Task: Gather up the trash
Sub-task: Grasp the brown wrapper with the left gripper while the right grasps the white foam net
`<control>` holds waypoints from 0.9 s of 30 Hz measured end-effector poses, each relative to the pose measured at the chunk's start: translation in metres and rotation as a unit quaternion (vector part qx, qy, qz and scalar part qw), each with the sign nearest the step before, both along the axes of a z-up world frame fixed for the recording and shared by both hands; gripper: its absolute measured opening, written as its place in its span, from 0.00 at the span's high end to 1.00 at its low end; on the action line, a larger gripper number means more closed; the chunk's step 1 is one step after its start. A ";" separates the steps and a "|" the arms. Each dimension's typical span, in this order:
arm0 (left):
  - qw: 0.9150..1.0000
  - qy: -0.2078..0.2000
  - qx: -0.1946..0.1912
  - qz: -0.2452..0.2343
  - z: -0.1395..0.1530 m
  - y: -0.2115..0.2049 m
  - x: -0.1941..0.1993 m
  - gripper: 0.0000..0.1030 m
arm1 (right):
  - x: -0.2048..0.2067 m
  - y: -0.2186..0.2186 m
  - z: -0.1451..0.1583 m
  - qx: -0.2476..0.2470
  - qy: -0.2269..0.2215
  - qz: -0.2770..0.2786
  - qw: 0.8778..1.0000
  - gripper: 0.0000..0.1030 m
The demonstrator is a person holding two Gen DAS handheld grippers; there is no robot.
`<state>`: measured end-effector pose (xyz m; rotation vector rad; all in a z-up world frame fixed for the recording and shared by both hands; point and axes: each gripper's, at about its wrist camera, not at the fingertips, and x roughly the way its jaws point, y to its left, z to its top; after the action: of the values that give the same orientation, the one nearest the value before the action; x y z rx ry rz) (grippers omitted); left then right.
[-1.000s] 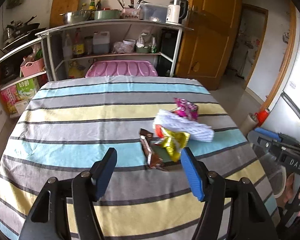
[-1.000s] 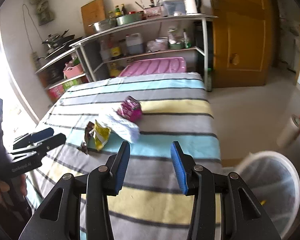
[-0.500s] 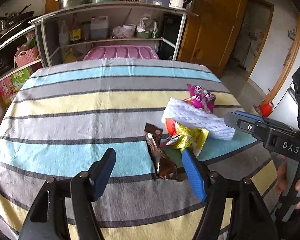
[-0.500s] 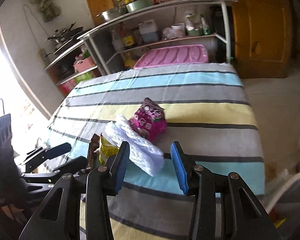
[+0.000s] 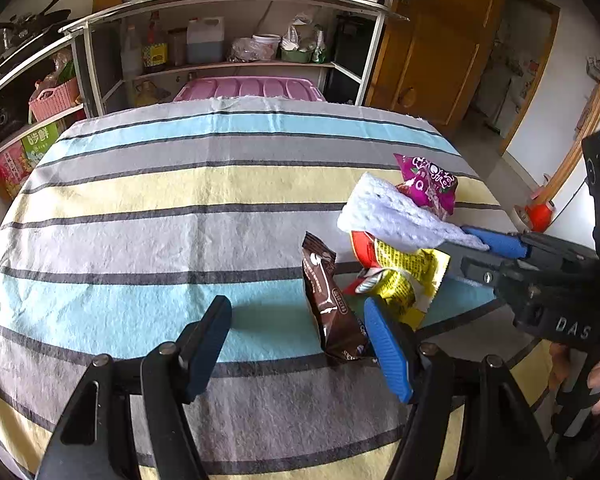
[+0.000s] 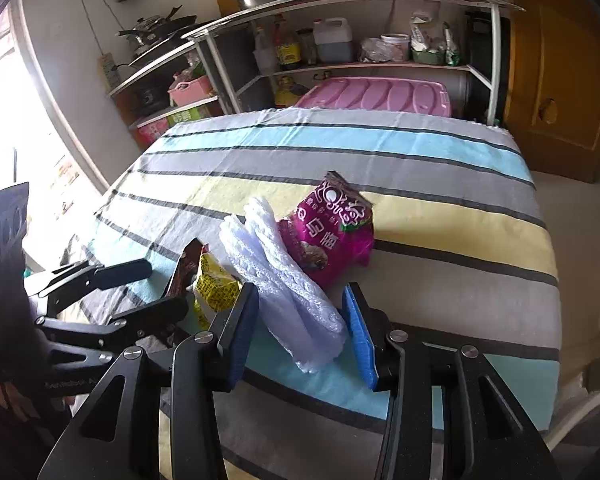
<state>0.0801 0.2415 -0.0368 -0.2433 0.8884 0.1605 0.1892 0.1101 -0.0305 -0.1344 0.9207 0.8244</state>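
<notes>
A heap of trash lies on the striped tablecloth (image 5: 140,200): a white foam net sleeve (image 5: 388,216) (image 6: 284,280), a magenta snack bag (image 5: 428,184) (image 6: 332,236), a yellow and red wrapper (image 5: 400,272) (image 6: 214,288) and a brown wrapper (image 5: 328,300) (image 6: 184,268). My left gripper (image 5: 300,336) is open; the brown wrapper lies between its fingers, close to the right one. My right gripper (image 6: 300,320) (image 5: 480,248) is open with the foam sleeve's near end between its fingers.
A metal shelf rack (image 5: 228,32) with pots, bottles and jars stands behind the table, with a pink plastic lid (image 5: 248,88) in front of it. A wooden door (image 5: 440,40) is at the right. A white bin rim (image 6: 588,412) shows at the table's right.
Both grippers have moved forward to the trash heap. The right gripper's fingers now straddle the foam sleeve; the left gripper's fingers now flank the brown wrapper.
</notes>
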 end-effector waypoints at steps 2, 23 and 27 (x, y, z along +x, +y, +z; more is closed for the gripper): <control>1.000 -0.001 -0.003 0.000 0.000 0.003 0.001 0.31 | -0.002 0.004 -0.002 -0.011 -0.004 0.005 1.000 0.56; 1.000 0.007 0.021 0.007 -0.001 0.003 0.005 0.48 | -0.010 -0.004 -0.006 0.002 0.009 -0.020 1.000 0.71; 1.000 -0.002 0.006 0.001 0.000 0.004 0.007 0.55 | -0.011 -0.004 -0.006 0.002 0.005 -0.022 1.000 0.73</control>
<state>0.0870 0.2456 -0.0369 -0.2342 0.8829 0.1677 0.1785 0.1063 -0.0363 -0.1066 0.9279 0.7875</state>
